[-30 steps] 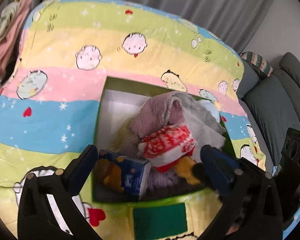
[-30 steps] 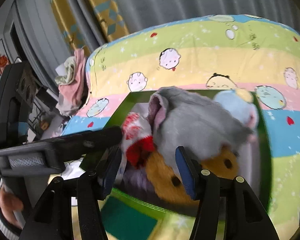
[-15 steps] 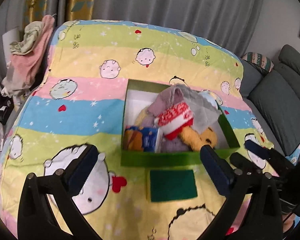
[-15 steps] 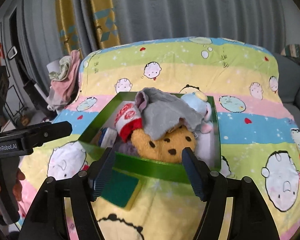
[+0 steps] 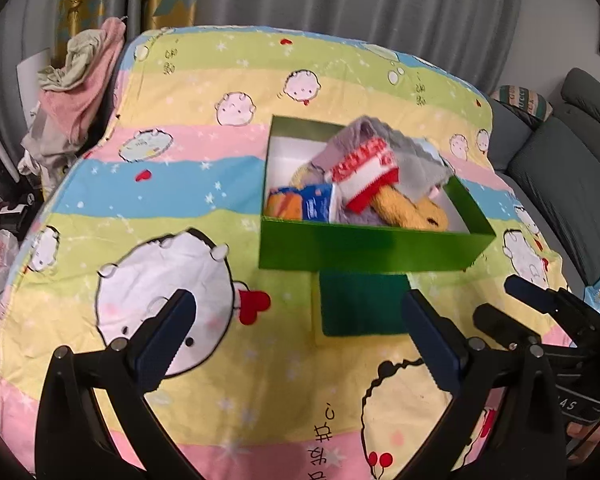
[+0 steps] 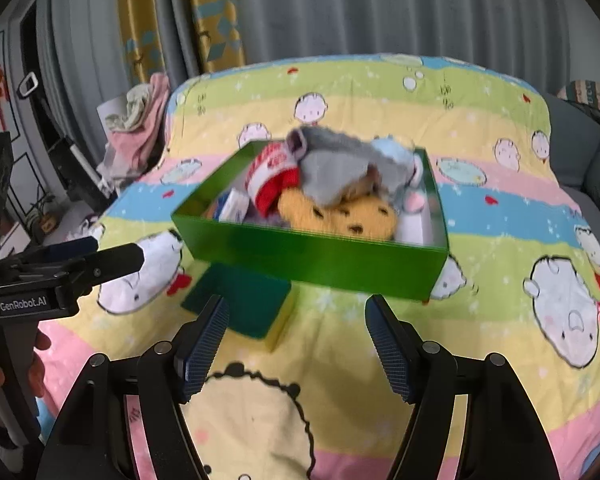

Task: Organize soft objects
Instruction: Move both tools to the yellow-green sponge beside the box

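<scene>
You hold the left gripper (image 5: 296, 340) and right gripper (image 6: 296, 344) spread and empty, clear of the green box (image 5: 364, 250), because the soft toys (image 6: 340, 184) sit inside.

We see a green box (image 5: 364, 248) that looks like smooth card with a light sheen, white inside. In it lie fluffy plush toys: a grey one (image 6: 340, 168) and a yellow spotted one (image 6: 352, 216), plus a knitted red and white piece (image 5: 364, 172). The striped blanket (image 5: 148, 200) is soft matt cloth. The dark green pad (image 5: 360, 304) looks rough and matt. The gripper pads (image 6: 204, 344) are ribbed blue, on matt black plastic.
</scene>
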